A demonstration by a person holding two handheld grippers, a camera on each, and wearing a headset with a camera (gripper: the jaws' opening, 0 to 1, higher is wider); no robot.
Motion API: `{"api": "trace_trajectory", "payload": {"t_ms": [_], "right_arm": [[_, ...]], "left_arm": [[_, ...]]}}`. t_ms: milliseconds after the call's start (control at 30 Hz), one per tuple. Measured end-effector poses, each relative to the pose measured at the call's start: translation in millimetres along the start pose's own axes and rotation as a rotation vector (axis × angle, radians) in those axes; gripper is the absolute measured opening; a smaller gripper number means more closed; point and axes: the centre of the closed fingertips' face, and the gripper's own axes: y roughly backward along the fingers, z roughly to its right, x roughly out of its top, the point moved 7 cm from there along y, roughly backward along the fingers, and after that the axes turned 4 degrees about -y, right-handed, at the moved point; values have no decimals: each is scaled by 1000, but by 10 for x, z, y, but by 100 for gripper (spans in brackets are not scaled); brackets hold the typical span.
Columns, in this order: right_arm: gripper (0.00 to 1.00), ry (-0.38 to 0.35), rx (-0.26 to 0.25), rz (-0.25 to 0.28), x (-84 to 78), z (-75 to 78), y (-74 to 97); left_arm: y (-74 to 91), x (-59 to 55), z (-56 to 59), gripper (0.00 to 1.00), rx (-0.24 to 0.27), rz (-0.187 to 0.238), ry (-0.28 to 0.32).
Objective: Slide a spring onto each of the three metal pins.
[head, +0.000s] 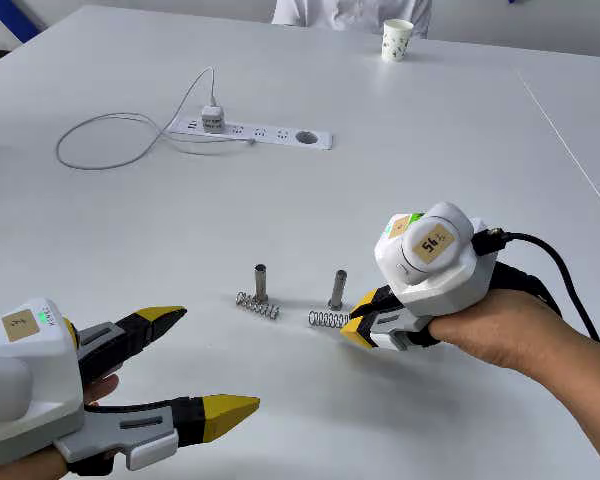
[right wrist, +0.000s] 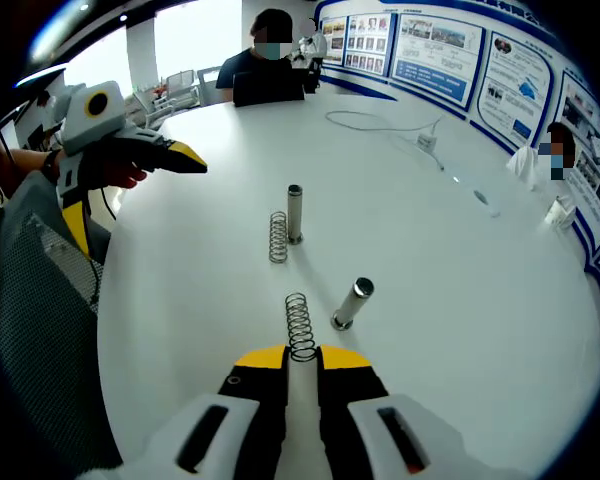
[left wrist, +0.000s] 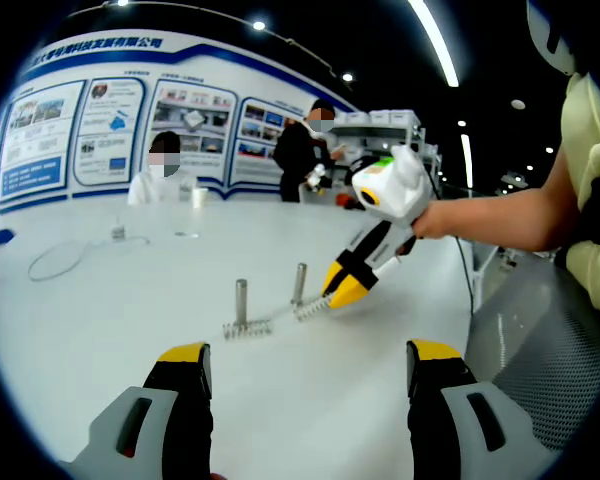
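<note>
Steel spring (right wrist: 298, 315) runs up-frame from R gripper (right wrist: 302, 355), jaws pinched on its near end, pin (right wrist: 352, 300) just right.

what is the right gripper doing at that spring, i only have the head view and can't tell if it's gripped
observer: in its own view the right gripper is closed on one end of the spring, and the rest points straight ahead.
operator: is it up at the pin top yet
observer: no. side-on in the left gripper view, the spring lies low along the table, with its free end beside the base of the pin, well below the top.
</note>
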Motion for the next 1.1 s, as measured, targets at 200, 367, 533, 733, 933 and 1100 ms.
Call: {"api": "trace_trajectory", "payload": {"t_ms": [200, 367, 533, 733, 933, 1100], "right_arm": [[12, 9, -5, 1, 22, -7, 30], [12, 17, -11, 1, 40, -6, 54], [12, 21, -14, 0, 48, -2, 81], [12, 27, -16, -1, 57, -12, 110], [12, 27, -17, -3, 59, -14, 126], [12, 29, -16, -7, 66, -25, 149]], "left_arm": [[-4, -7, -3, 81, -2, 0, 1], [-7, -3, -4, 81, -3, 0, -1], [-7, -1, -1, 81, -5, 0, -3], [-6, 2, 1, 81, -7, -1, -7], [-9, 5, 10, 81, -14, -6, -13], [-18, 11, 21, 81, -26, -14, -26]]}}
